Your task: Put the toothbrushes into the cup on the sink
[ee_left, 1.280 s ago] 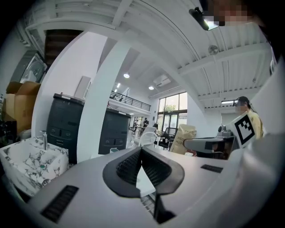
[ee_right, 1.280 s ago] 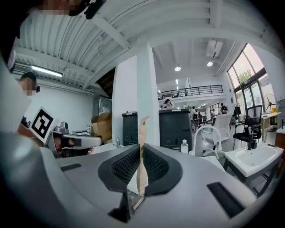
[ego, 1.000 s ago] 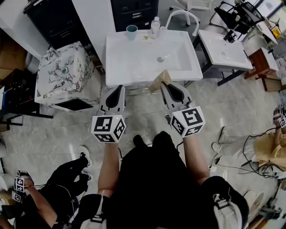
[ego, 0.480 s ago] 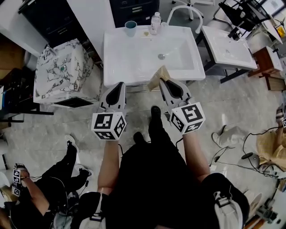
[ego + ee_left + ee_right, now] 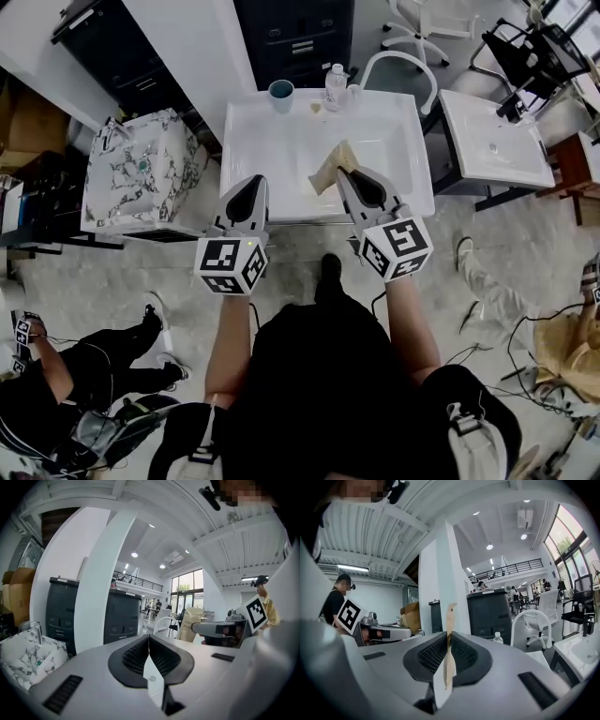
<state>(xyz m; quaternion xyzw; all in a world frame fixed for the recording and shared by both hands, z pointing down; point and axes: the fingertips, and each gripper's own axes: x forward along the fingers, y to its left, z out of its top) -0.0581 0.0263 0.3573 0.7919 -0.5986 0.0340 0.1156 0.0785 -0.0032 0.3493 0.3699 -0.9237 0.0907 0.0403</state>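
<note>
A teal cup [image 5: 280, 95] stands at the back left corner of the white sink [image 5: 272, 150]. My right gripper [image 5: 345, 174] is shut on a flat tan paper toothbrush packet [image 5: 332, 165], which sticks out over the basin. In the right gripper view the packet [image 5: 450, 620] stands on edge, pinched between the black pads of the right gripper [image 5: 449, 641]. My left gripper [image 5: 255, 184] hangs over the sink's front edge, a little left of the right one. In its own view the left gripper [image 5: 149, 638] has its pads pressed together with nothing between them. No bare toothbrush shows.
A clear water bottle [image 5: 336, 86] stands at the sink's back edge, right of the cup. A marble-patterned box [image 5: 141, 173] sits to the left, a second white sink [image 5: 497, 150] to the right, a dark cabinet [image 5: 295, 37] behind. Another person [image 5: 56, 384] crouches at lower left.
Both grippers have moved forward from the floor in front of the sink to over its front edge. The packet now hangs over the basin. Neither gripper's jaws have changed.
</note>
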